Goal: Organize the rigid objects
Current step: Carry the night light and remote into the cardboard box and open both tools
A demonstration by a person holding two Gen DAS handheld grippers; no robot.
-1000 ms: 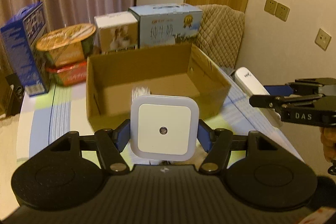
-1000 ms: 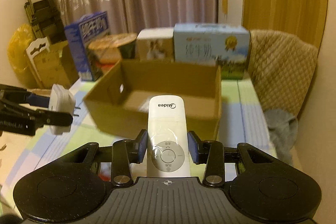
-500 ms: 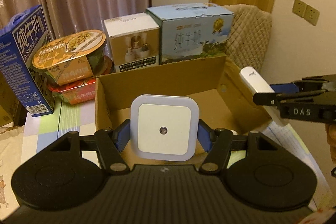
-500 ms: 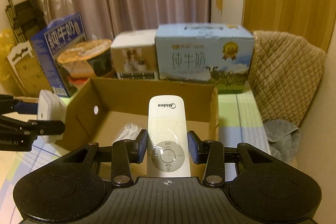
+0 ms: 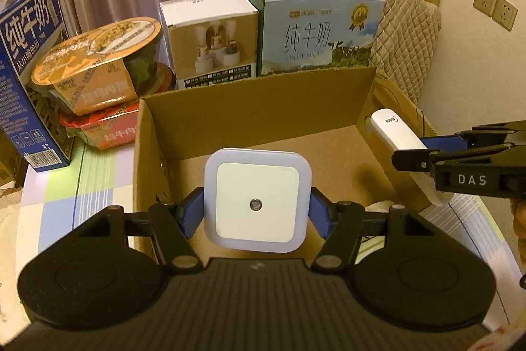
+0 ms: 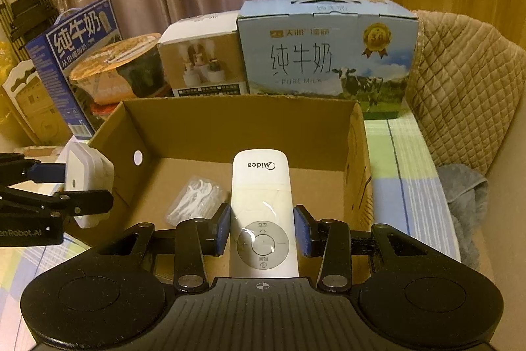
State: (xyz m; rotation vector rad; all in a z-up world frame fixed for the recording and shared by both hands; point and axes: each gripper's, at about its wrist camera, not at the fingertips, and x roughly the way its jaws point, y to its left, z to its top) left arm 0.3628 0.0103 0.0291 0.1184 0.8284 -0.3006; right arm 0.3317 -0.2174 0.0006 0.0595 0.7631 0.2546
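My left tool [image 5: 257, 216] is pinching a square white night light [image 5: 257, 200] between its blue pads, one pad on each side edge. The flat front with the small dark sensor faces my camera. My right tool [image 6: 262, 229] is pressed on a white remote control [image 6: 262, 213], gripping it at the sides near the round button ring, with the end that carries the brand name pointing away from me.

Both things hang above the open cardboard box [image 6: 210, 124], which I take as my landmark. The night light is over the near left part of the box, the remote over the near right part; in the left view its tip reaches over the right wall. Inside the box, on the floor at the left of the remote, lies a small clear bag of white floss picks [image 6: 194, 198].

Behind the box stand a pale blue milk carton [image 6: 328, 55] and a white product box [image 6: 200, 61], side by side. To the left of the box two instant noodle bowls [image 5: 98, 58] are stacked, and further left stands a dark blue milk box [image 5: 26, 68]. The box rests on a checked cloth [image 6: 404, 180] over the bench.
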